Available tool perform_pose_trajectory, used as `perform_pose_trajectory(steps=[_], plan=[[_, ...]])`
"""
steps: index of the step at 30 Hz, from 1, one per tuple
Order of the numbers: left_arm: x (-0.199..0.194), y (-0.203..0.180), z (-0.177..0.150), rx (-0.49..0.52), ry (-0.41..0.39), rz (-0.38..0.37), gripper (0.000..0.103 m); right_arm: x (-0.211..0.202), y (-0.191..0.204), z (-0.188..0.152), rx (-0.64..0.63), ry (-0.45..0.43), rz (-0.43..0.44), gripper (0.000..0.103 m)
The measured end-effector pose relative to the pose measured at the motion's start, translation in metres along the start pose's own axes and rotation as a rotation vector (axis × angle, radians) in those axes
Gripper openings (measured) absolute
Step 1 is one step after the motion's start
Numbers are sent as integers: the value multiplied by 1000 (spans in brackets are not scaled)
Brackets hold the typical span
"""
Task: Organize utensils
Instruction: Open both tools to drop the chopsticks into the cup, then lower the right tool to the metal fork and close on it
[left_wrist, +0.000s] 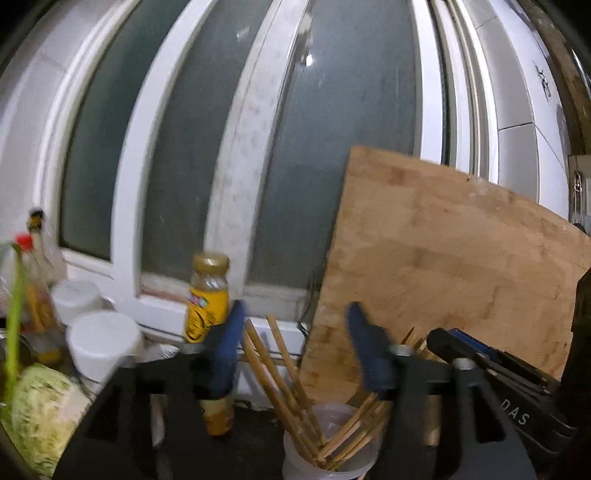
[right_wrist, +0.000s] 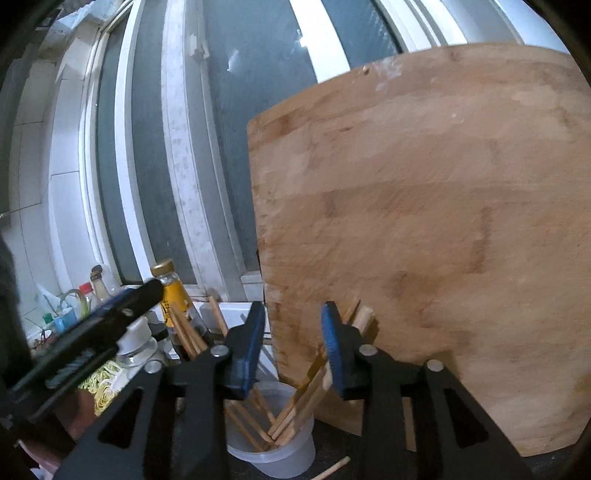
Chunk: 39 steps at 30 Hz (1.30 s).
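Observation:
A clear plastic cup (left_wrist: 328, 454) stands on the dark counter and holds several wooden chopsticks (left_wrist: 280, 373) that fan out left and right. It also shows in the right wrist view (right_wrist: 273, 450), with its chopsticks (right_wrist: 299, 398). My left gripper (left_wrist: 293, 325) is open and empty, above and behind the cup. My right gripper (right_wrist: 293, 325) is open and empty, just above the cup. The right gripper shows at the right of the left wrist view (left_wrist: 491, 362). One loose chopstick (right_wrist: 332, 469) lies on the counter by the cup.
A big wooden cutting board (right_wrist: 424, 240) leans against the window right behind the cup. A yellow-labelled bottle (left_wrist: 207, 299), white lidded jars (left_wrist: 99, 339), sauce bottles (left_wrist: 35, 295) and a cabbage (left_wrist: 44, 413) crowd the left side.

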<state>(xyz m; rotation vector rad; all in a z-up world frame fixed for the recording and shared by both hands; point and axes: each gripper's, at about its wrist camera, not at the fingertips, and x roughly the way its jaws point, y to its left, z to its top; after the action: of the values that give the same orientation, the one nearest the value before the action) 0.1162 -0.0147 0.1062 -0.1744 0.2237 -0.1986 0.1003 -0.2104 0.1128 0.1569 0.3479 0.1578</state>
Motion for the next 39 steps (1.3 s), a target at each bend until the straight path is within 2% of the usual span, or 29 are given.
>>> perform_pose_trajectory(steps=[2,4,5,6,9,12,14,16,20,23,27,29,30,32,35,39], plan=[[-11,-6,6,42,4,62,65,-9,-2,2,0,-2,1,42],[-22,-12,10,93,7,129,69,-20,-2,2,-8,11,-1,44],[-30,-14,10,111,-1,151,74,-26,-2,1,-16,19,-1,48],[-38,-15,10,121,-7,155,79,-32,-1,0,-27,25,12,54],[-65,-18,7,149,-12,173,87,-51,3,-9,-73,64,37,61],[-87,-21,-2,165,-11,160,96,-58,5,-23,-96,167,18,69],[-97,-23,-9,158,2,147,100,-62,1,-34,-56,217,73,71],[-105,-24,-16,153,20,136,101,-63,-4,-45,-39,276,110,72],[-119,-25,-30,181,26,151,102,-65,-11,-67,-58,345,128,76],[-123,-26,-43,204,54,146,102,-70,-15,-85,-81,387,106,81],[-124,-26,-66,212,110,121,102,-73,-19,-117,-69,475,92,81],[-122,-25,-76,208,141,125,102,-73,-12,-132,-140,511,70,79],[-121,-24,-81,206,155,125,102,-72,-8,-138,-187,531,68,75],[-118,-21,-89,195,185,130,102,-67,-1,-150,-242,614,83,70],[-116,-17,-98,180,207,133,102,-63,3,-158,-249,676,123,56],[-113,-13,-107,180,233,148,102,-54,7,-165,-274,712,116,33]])
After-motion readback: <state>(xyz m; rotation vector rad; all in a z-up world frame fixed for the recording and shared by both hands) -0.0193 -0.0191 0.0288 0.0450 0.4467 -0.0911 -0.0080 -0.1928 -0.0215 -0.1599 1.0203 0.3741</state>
